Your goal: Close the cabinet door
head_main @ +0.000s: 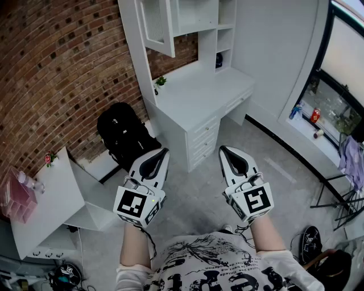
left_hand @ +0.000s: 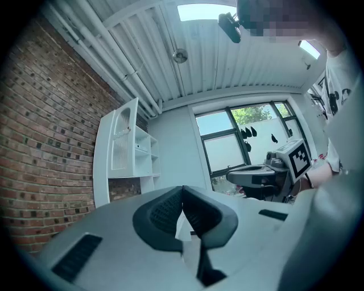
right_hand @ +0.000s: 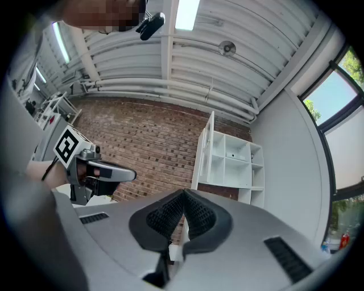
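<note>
1. Head view: the left tool and the right tool are held side by side, low in front of the person. Both are clenched on nothing. The cabinet door hangs well ahead of and above both tips, nearer the left tool's line. It is swung out from the white cabinet over the tabletop. Nothing touches the door, so the step in hand looks like the approach.
2. Left gripper view: the left tool has its jaws pressed together with nothing between them. The cabinet door stands ahead and to the left of the tip. It is upright with its long axis vertical, and its ribbed panel is turned partly toward the tool. The right tool sits just off to the right.
3. Right gripper view: the right tool is likewise clenched and empty. The cabinet door shows as a narrow upright strip ahead, nearly edge-on, with its free edge pointing out into the room. The open shelves lie to its right. The next move probably means stepping closer, raising one tool to the door's outer face near the free edge, and pushing it toward the shelves. No grasp seems needed.
</note>
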Available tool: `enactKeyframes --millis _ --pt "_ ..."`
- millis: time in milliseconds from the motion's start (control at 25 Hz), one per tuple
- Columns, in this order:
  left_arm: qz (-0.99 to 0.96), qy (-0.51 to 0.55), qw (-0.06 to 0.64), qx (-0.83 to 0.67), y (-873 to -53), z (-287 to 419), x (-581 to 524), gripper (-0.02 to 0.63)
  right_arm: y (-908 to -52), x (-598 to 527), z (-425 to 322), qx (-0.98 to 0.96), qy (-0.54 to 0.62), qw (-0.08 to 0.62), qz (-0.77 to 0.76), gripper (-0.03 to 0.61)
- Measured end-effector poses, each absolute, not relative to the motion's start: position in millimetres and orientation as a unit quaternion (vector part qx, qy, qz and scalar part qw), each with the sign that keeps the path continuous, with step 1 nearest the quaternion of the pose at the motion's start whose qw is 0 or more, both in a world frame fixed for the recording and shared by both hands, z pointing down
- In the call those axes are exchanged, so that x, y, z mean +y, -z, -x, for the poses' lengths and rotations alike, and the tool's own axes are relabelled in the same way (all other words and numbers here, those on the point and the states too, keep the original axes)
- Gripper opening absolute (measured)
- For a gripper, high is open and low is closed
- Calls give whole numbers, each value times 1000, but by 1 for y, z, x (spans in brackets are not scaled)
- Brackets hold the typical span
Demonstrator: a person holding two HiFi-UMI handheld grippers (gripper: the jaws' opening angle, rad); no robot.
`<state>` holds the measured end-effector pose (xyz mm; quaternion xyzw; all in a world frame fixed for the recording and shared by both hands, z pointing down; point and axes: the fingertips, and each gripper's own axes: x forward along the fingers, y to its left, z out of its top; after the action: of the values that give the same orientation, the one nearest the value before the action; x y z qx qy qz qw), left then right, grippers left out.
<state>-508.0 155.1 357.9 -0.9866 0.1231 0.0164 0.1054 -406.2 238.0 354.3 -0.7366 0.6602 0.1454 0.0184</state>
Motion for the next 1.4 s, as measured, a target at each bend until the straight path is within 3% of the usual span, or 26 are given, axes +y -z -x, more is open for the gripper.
enactKeyframes --millis 480,520,560,600,760,960,1400 --pt "989 -47 81 113 -355 509 129 14 -358 213 412 652 -147 -8 743 14" --pt "988 -62 75 117 -352 507 125 48 -358 210 409 652 -146 -1 744 14" --pt "987 -77 70 119 -349 505 120 230 -358 208 406 651 -144 5 745 14" --pt "986 -91 65 121 -346 502 116 344 -359 205 402 651 -143 7 745 14" --pt "988 -95 39 119 -343 484 96 344 -359 190 384 651 -145 -3 745 14" --pt "987 -71 56 130 -350 443 76 344 -369 166 343 668 -130 -10 733 14" --pt "967 -76 56 236 -329 284 -2 344 -358 54 165 754 -112 -9 648 14"
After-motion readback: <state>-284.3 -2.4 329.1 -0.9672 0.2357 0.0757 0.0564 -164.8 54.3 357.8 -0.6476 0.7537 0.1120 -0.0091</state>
